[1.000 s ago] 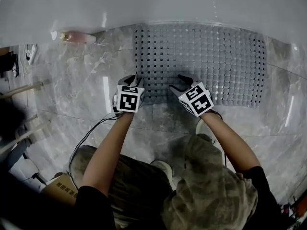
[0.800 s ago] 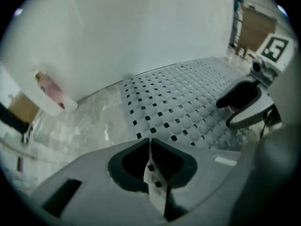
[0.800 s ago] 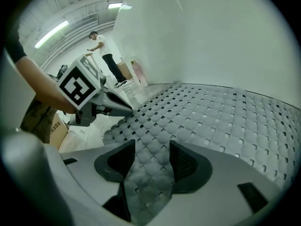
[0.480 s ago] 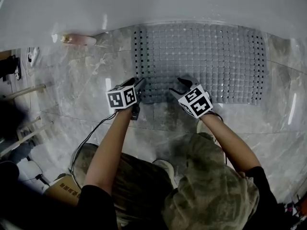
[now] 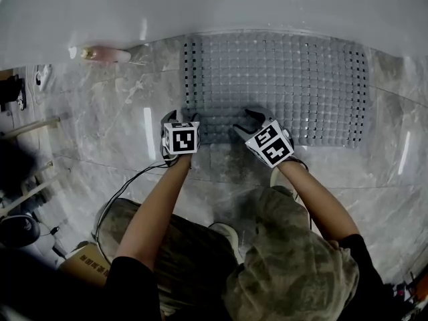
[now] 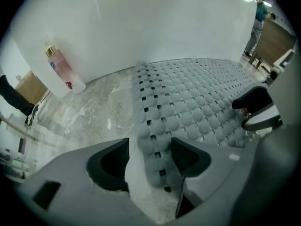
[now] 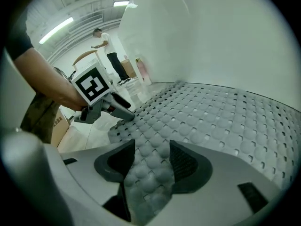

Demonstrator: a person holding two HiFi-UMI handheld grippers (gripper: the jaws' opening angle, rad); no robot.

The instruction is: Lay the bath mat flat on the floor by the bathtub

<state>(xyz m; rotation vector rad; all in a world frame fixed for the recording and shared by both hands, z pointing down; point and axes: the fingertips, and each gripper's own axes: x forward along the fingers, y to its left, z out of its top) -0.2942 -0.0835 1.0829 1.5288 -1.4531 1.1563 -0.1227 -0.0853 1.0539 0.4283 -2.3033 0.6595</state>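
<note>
Looking down from the head view, a grey rubbery bath mat point(image 5: 281, 79) lies flat on the glossy veined marble floor point(image 5: 120, 112), its far edge against the smooth white curved wall of the bathtub point(image 5: 200, 5). It is a rectangle covered in a grid of rounded bumps with small square holes. The left gripper point(image 5: 182, 116) stands at the mat's near left corner, and the right gripper point(image 5: 247, 120) is further along the near edge. A pale pink bottle point(image 5: 103, 55) with a gold cap lies at the foot of the tub.

From the left gripper view, its dark jaws have just been opening and stand wide. The mat's point(image 6: 197, 93) corner lies between them without the pads pressing on it. The bottle point(image 6: 63, 72) rests against the tub.

From the right gripper view, its jaws are also wide apart, straddling the bumpy mat point(image 7: 225, 112) without clamping it.
</note>
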